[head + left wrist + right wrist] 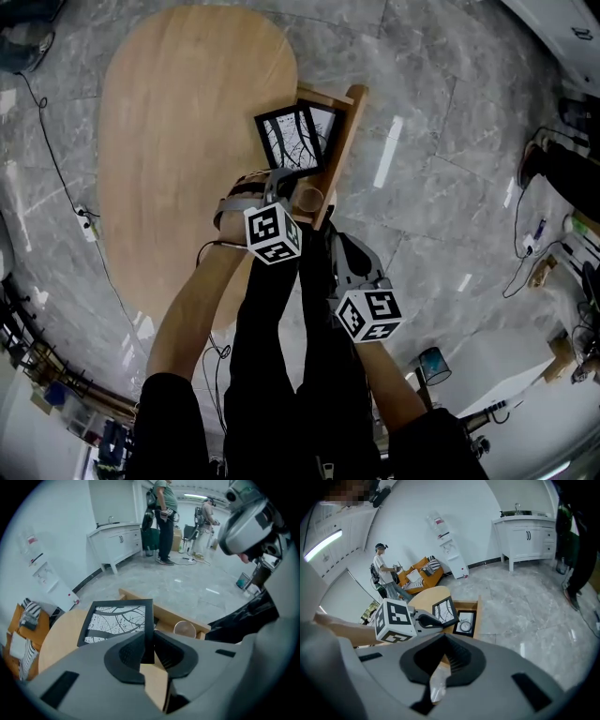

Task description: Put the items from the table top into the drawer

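My left gripper [281, 180] is shut on the edge of a black picture frame [295, 139] with a branch print and holds it tilted over the open wooden drawer [345, 131] at the table's [178, 141] right side. In the left gripper view the frame's [119, 620] edge sits between the pads of that gripper [149, 645]. A round paper cup [184, 629] stands in the drawer, and a second black frame [465, 623] with a round dial lies there. My right gripper [440, 665], lower right of the left one, is shut on a thin clear sliver [436, 688].
Grey marble floor surrounds the oval table. A white cabinet with a sink [117, 538] and two standing people [164, 517] are far off. An orange chair [419, 576] and another person [384, 573] stand behind the table. A blue cup [433, 364] and cables lie on the floor.
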`<state>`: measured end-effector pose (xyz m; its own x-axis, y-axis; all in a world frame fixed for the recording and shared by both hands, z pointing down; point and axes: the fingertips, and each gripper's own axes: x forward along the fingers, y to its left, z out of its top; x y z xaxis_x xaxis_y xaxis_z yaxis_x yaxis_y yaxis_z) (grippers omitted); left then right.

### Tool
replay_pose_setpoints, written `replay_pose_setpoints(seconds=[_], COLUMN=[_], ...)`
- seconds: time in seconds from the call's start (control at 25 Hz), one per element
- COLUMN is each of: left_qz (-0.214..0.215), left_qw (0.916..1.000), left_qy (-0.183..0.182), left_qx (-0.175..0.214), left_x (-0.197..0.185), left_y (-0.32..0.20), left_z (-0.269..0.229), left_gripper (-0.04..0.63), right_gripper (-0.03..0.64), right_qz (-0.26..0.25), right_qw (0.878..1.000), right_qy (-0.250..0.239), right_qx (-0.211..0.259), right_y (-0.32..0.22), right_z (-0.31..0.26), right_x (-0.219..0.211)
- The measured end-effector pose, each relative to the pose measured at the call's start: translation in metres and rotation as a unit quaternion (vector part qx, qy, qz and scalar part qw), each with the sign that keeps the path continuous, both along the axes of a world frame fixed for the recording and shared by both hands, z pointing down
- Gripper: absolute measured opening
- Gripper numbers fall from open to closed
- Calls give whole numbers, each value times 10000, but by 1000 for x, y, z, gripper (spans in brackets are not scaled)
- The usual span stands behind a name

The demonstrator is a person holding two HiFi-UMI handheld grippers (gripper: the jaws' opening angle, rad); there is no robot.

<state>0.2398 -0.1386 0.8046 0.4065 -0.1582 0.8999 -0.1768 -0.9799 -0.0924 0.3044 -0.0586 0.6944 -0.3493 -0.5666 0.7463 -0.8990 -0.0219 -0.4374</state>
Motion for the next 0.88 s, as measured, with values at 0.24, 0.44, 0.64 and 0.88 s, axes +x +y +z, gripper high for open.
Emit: replay_pose_setpoints(seconds=[0.24, 0.44, 0.64, 0.88], left_qz=[1039, 1929, 2454, 2414], left_qw=[9938, 9774, 9621, 9599], left_qy=[-390, -861, -1183, -1420], left_qx=[-86, -60, -104, -139], left_x=[28, 31, 29, 26], left_y=[10, 14, 18, 3], left_z=[22, 38, 55, 75], left_gripper=[71, 71, 71, 72], right_gripper=[9, 9, 8, 8], right_qz=[271, 453, 566, 631], right_qw=[9996, 9989, 9982, 9976], right_qy=[-14, -25, -53, -66], right_qx=[-50, -93, -188, -261], right_y=[-5, -9, -9, -12], right_z=[5, 10, 15, 19], right_x=[23, 41, 53, 65])
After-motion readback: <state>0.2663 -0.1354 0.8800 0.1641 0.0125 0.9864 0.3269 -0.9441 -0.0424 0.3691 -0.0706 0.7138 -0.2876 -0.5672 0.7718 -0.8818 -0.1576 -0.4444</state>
